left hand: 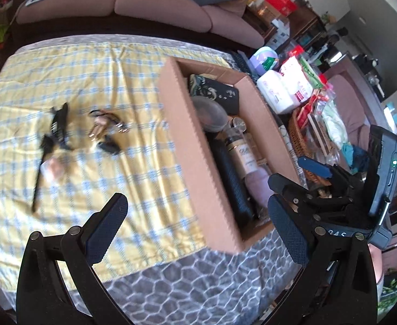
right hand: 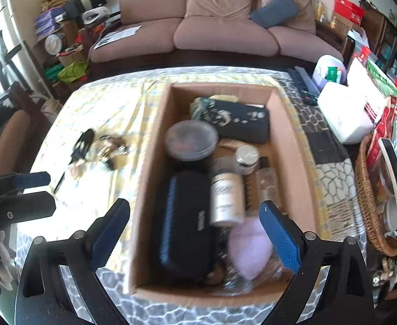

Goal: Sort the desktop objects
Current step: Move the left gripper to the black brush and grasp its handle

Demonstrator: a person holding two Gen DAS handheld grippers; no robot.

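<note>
A cardboard box (left hand: 182, 140) (right hand: 149, 189) stands on the table and holds a black case (right hand: 182, 224), a gold bottle (right hand: 225, 197), a round lidded tin (right hand: 190, 140), a patterned black pouch (right hand: 239, 120) and a lilac item (right hand: 248, 246). Small items lie loose on the yellow checked cloth: a black clip (left hand: 57, 124), a bunch of keys (left hand: 103, 124) and a black stick (left hand: 37, 187). My left gripper (left hand: 198, 230) is open and empty above the cloth beside the box. My right gripper (right hand: 195, 235) is open and empty above the box's near end.
A wicker basket (right hand: 366, 208) of packets stands right of the box, with a white tub (right hand: 344, 119) behind it. A pink sofa (right hand: 220, 32) runs along the far side. The right gripper (left hand: 301, 178) shows in the left wrist view, the left gripper (right hand: 33, 189) in the right wrist view.
</note>
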